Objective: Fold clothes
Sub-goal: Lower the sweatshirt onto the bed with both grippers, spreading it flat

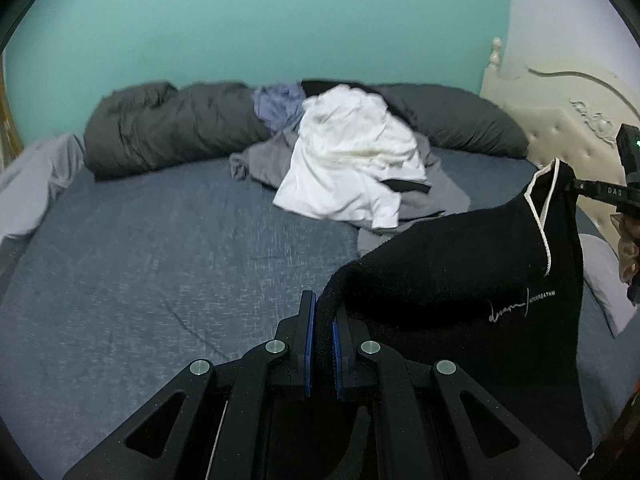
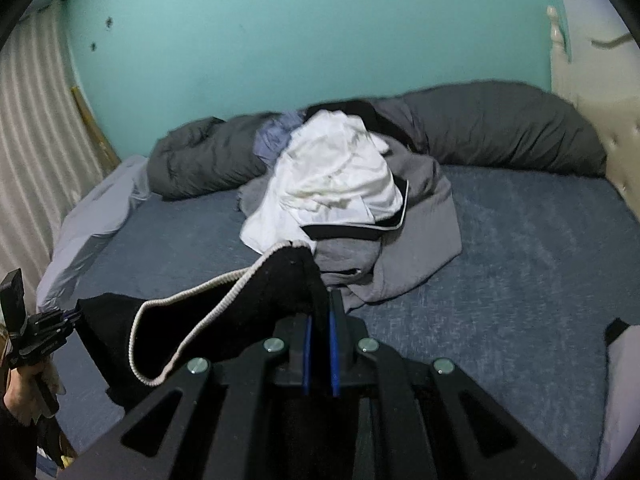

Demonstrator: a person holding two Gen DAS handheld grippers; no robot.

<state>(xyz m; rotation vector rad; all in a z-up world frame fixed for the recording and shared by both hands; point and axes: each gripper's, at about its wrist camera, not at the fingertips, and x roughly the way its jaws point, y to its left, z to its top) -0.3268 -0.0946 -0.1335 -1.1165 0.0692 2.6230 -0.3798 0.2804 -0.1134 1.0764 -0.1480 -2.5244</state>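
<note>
A black garment (image 1: 460, 280) with white corded trim and a small white script print is being held up between the two grippers, above the near part of the bed (image 1: 140, 260). The left gripper (image 1: 323, 312) is being kept clamped on one edge of the fabric; its blue-padded fingers (image 1: 309, 344) are nearly together, with a dark fold pinched between them. The right gripper (image 2: 320, 316) is likewise being kept closed on the opposite edge, black cloth bunched between its pads. Each gripper is being seen from the other's camera, at the far end of the cloth.

The garment is being stretched between the two grip points, and its body is hanging below them. Judgement: it is being held by two spaced edge points so that it spreads flat when lowered onto the open blue sheet, which is needed before any fold is made. Both wrist views are being pointed downward over the mattress, which fits a laying-out step.

The pile of unfolded clothes (image 2: 340, 200) is lying well beyond, near the middle of the bed: a white shirt (image 1: 352, 152) on top of grey items. A rolled dark grey duvet (image 1: 168, 128) is lying along the teal wall. The bare sheet in front of the pile is judged to be serving as the folding area.

Risk noted: the fabric is sagging between the grips, so it may land creased.
</note>
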